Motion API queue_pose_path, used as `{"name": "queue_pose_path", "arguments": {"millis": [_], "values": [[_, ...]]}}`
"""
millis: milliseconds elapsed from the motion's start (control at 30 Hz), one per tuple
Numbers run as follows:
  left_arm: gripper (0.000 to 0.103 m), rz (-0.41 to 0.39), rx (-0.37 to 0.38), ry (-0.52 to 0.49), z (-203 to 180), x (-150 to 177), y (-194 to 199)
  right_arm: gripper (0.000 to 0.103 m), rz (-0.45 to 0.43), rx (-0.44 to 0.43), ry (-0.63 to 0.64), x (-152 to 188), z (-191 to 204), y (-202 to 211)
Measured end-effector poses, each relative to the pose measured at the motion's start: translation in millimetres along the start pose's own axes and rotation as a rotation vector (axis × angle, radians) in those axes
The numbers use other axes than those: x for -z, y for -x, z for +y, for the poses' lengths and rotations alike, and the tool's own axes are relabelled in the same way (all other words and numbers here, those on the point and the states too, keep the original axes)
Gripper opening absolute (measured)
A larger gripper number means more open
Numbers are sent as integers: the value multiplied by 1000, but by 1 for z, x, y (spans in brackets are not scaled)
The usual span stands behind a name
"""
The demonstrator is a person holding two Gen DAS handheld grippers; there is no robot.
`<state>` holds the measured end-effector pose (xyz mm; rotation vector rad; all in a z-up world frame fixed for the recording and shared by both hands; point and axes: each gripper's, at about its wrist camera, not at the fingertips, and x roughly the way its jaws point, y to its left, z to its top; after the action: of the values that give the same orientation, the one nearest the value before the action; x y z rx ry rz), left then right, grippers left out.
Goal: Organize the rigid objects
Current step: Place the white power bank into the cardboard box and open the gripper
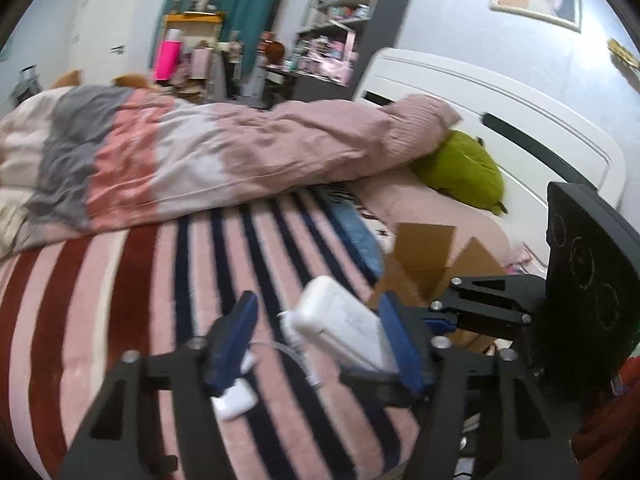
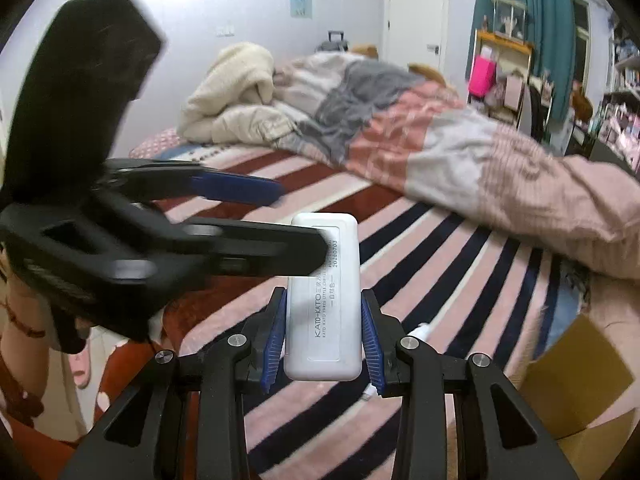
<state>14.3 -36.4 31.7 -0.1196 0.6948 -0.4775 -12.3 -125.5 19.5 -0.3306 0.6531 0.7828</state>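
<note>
Two handheld grippers work over a bed [image 1: 120,280] spread with a pink, red and navy striped blanket. From the left wrist camera, the left gripper [image 1: 320,336] has its blue-padded jaws spread wide around a flat white rectangular plastic case [image 1: 344,324] at 6 o'clock, its right pad beside the case. A small white earbud-style case [image 1: 236,400] lies on the blanket at 7 o'clock, an open brown cardboard box [image 1: 424,256] at 3 o'clock. From the right wrist camera, the right gripper [image 2: 323,340] pinches the white case [image 2: 324,300] by its long sides, lifted above the blanket, while the left gripper [image 2: 296,216] reaches in from 9 o'clock.
</note>
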Motion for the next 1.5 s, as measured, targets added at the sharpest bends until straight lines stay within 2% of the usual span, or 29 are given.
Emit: {"name": "queue_pose_path", "arguments": {"millis": [133, 367, 533, 600, 733, 867, 933, 1000, 1133, 1267, 1367, 1500], "values": [[40, 28, 67, -41, -30, -18, -21, 31, -35, 28, -32, 6, -22, 22], [39, 95, 150, -98, -80, -37, -70, 31, -46, 90, -135, 31, -75, 53], [39, 203, 212, -116, -111, -45, -117, 31, 13, 125, -233, 53, -111, 65], [40, 252, 221, -126, -121, -45, -135, 31, 64, 126, -296, 61, -128, 64], [40, 348, 220, -131, -133, -42, -161, 31, 135, 128, -360, 74, -147, 59], [42, 382, 193, -151, -140, -38, -170, 31, 183, 117, -403, 86, -156, 56], [57, 377, 186, -148, -137, -37, -168, 31, 206, 87, -444, 91, -161, 53], [68, 349, 174, -141, -131, -40, -159, 31, 217, 82, -465, 94, -163, 51], [69, 282, 126, -134, -115, -46, -130, 32, 223, 111, -440, 89, -156, 51], [73, 178, 30, -100, -79, -47, -80, 32, 135, 98, -395, 68, -138, 60], [78, 107, -44, -60, -47, -40, -42, 32, 78, 41, -329, 46, -112, 60], [80, 57, -126, -4, -3, -18, -7, 34, 76, -54, -234, 22, -69, 35]]}}
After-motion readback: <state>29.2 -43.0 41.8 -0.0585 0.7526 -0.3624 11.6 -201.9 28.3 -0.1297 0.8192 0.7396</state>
